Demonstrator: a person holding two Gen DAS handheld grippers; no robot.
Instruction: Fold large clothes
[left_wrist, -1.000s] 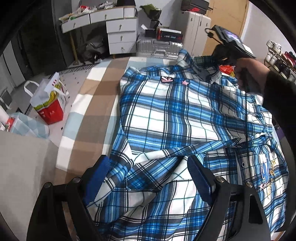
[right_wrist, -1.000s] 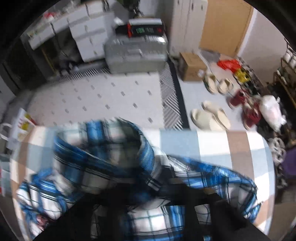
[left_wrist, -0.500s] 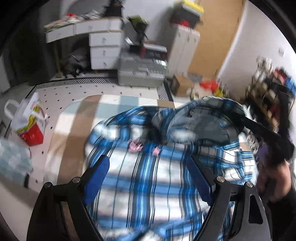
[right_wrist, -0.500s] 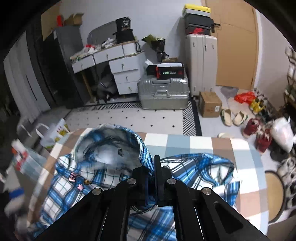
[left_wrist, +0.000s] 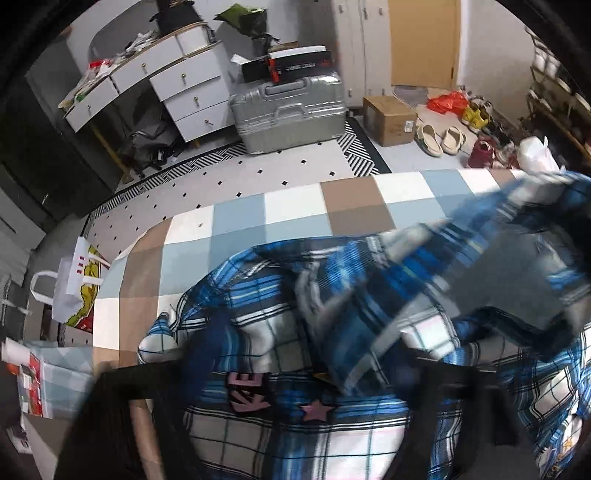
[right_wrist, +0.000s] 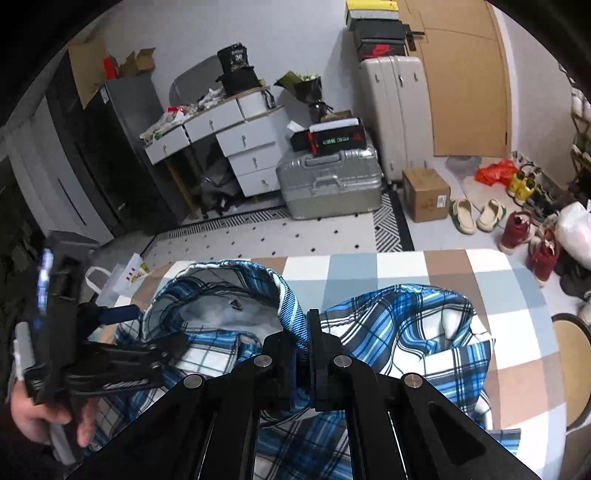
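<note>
While my right gripper (right_wrist: 303, 332) pinched the plaid shirt (right_wrist: 406, 321) collar, my left gripper (right_wrist: 147, 332) was just closing, grip unclear w/ blur.

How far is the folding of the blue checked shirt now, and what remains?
Early stage. Done: the shirt lies on the checked cover. In hand: the right gripper is shut on the hood rim; the left gripper has just been closing its fingers with cloth between them, though blur hides any grip. Left: no neat fold shows yet.
</note>
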